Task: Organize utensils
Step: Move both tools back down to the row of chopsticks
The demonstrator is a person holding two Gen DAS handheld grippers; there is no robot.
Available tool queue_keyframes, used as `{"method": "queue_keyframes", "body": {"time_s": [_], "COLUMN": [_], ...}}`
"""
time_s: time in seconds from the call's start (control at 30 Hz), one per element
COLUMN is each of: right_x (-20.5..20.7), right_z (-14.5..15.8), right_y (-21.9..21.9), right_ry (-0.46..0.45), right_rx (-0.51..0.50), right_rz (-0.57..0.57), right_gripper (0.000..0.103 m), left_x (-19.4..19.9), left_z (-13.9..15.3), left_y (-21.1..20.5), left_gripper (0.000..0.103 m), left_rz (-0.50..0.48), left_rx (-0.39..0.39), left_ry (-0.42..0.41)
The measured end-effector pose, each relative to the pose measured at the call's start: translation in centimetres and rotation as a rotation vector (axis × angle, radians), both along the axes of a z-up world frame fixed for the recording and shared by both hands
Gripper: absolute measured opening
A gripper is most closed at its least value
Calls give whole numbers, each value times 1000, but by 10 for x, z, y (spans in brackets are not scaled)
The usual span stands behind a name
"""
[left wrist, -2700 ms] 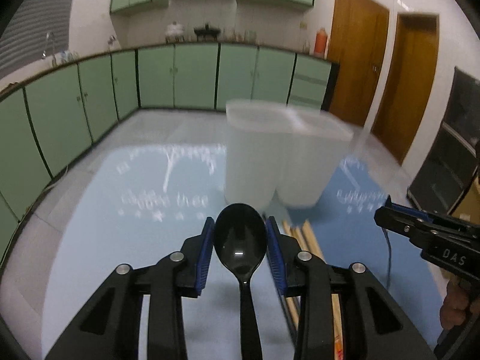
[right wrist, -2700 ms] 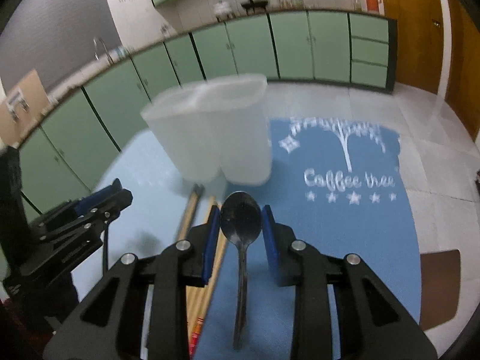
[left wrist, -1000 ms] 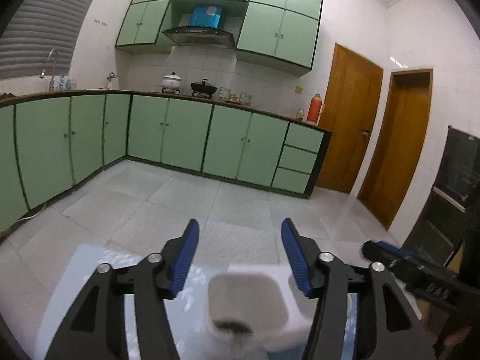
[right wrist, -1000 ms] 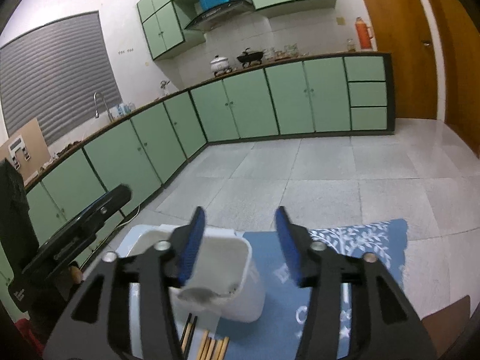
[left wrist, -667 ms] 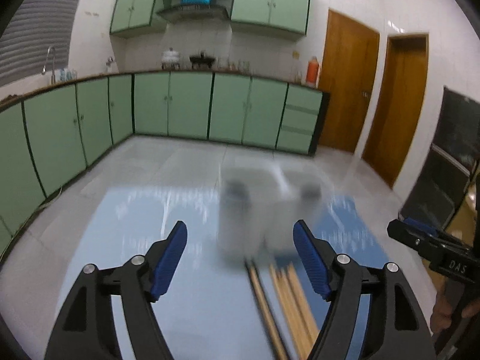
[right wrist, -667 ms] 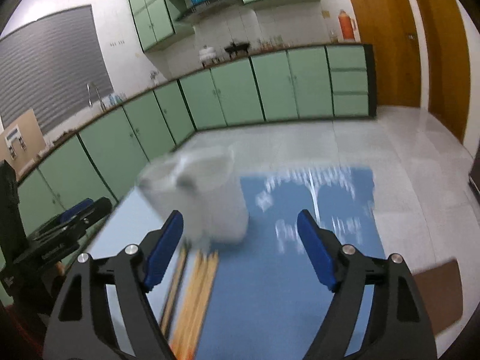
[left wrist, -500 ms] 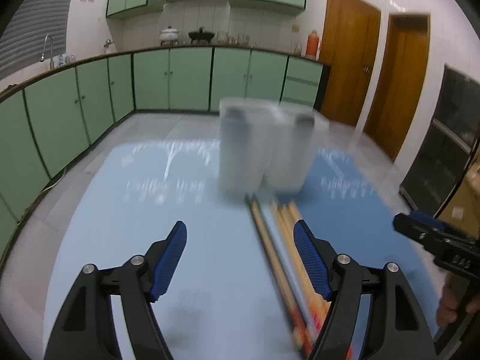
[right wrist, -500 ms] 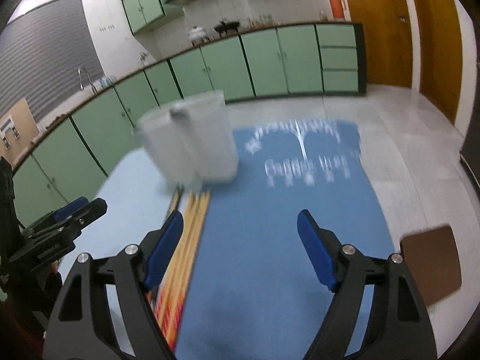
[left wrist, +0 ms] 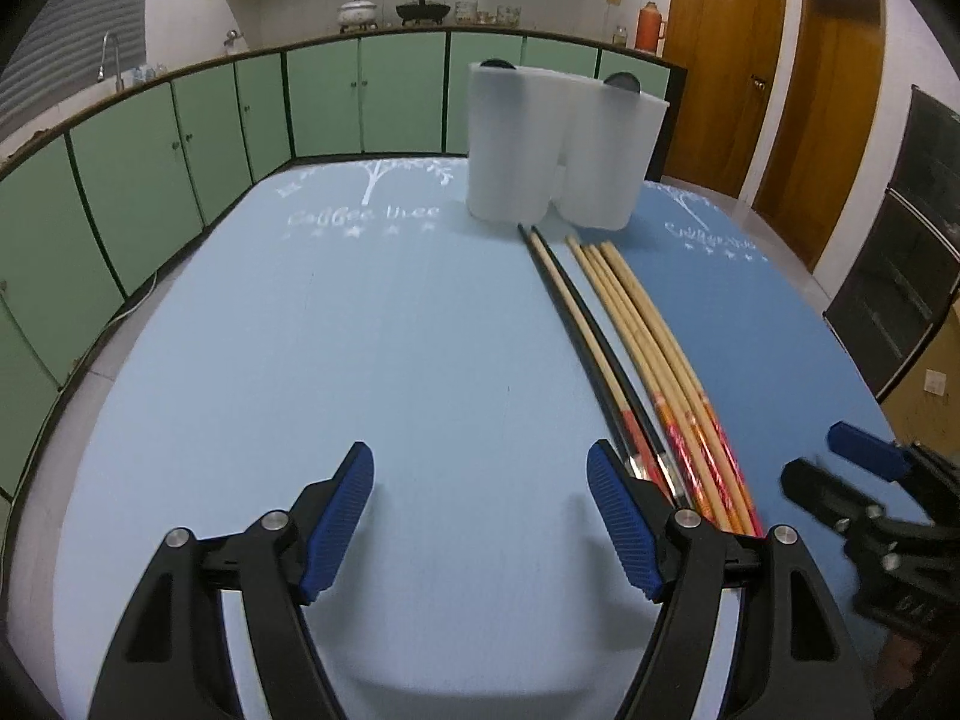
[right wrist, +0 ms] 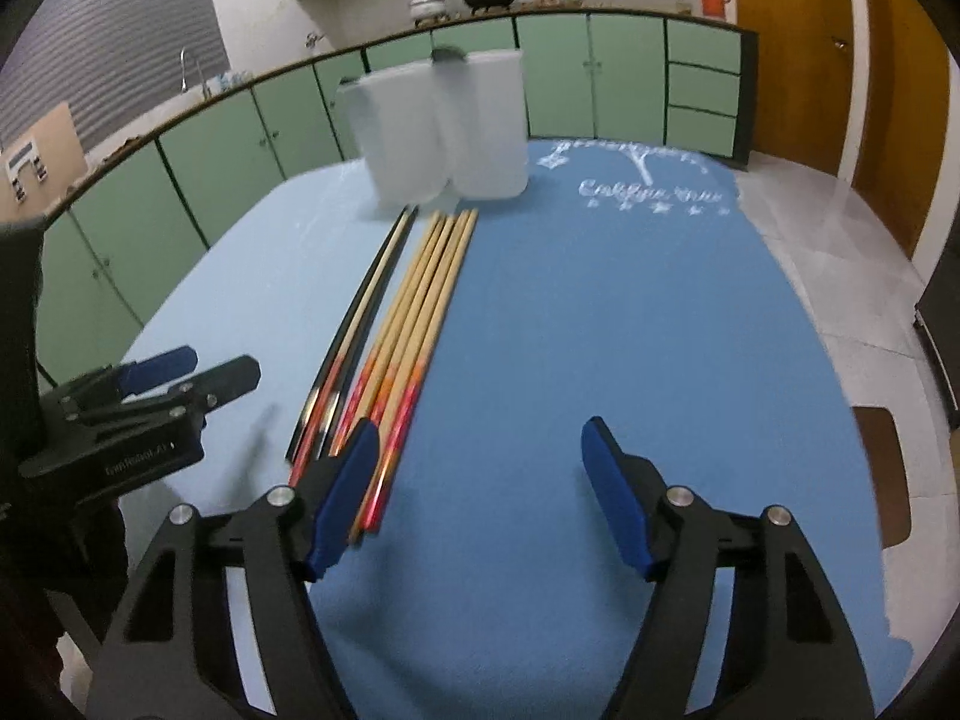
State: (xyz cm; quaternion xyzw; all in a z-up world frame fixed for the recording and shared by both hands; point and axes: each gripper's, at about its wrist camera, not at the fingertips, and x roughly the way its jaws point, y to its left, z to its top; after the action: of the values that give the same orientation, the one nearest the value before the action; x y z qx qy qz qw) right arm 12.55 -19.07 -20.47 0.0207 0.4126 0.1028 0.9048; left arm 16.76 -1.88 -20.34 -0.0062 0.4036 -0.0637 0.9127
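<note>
Left wrist view first: the left gripper [left wrist: 480, 510] hangs low over the pale blue mat [left wrist: 360, 360], jaws spread wide with nothing between them; the chopsticks [left wrist: 630, 336] lie in a neat parallel row just to its right, a dark pair on the near side and wooden ones beside it, tips pointing at the holder; the right-hand blue pad sits close above the painted ends of the dark pair, which looks like a line-up for a pick; the white holder [left wrist: 564, 144] stands upright at the far end of the counter, two tubs joined, and a dark spoon tip [left wrist: 498, 64] pokes above each rim, so the spoons seem sorted already; the right gripper [left wrist: 870, 480] shows at the right edge, blurred.

Right wrist view now: the right gripper [right wrist: 480, 492] is also spread and empty, over the darker blue mat [right wrist: 630, 330]; the chopsticks [right wrist: 414, 306] run along the seam where the two mats meet, just left of its left pad; lying flat and bundled side by side, they likely want a low, narrow pinch at the painted ends; the holder [right wrist: 444, 132] sits beyond their tips, slightly smeared; the left gripper [right wrist: 174, 378] waits on the far side of the row, apart from the sticks; my read is chopsticks are what remains.
</note>
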Motion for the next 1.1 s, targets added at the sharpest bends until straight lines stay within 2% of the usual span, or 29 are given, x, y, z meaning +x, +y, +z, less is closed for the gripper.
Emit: {"method": "queue_keyframes", "body": {"time_s": [0.27,0.4,0.47,0.63,0.87,1.1], "right_x": [-2,-4,-5,-16,-20,-20], "right_z": [-9,-6,-4,-3,-8,-11], "right_y": [9,2,-7,-8,-21,-27], "right_ry": [9,-9,-10,-9,-3,-14], "right_rx": [-63,-127,-107,-53,20,1], "right_rz": [21,-35,-54,-17,-68,-71], "right_gripper": [63,62,61,60,50,46], "left_x": [-6,-8,-9,-10,-14,-14], "left_z": [-3,-5,-4,-4,-5,-8], "left_y": [-3,-5,-5,-6,-9,-10], "left_gripper": [72,72,72,72,72,72], "left_rz": [-11,-14,-14,-16,-29,-32], "left_rx": [21,30,33,35,45,36], "left_ry": [12,19,20,21,22,31]}}
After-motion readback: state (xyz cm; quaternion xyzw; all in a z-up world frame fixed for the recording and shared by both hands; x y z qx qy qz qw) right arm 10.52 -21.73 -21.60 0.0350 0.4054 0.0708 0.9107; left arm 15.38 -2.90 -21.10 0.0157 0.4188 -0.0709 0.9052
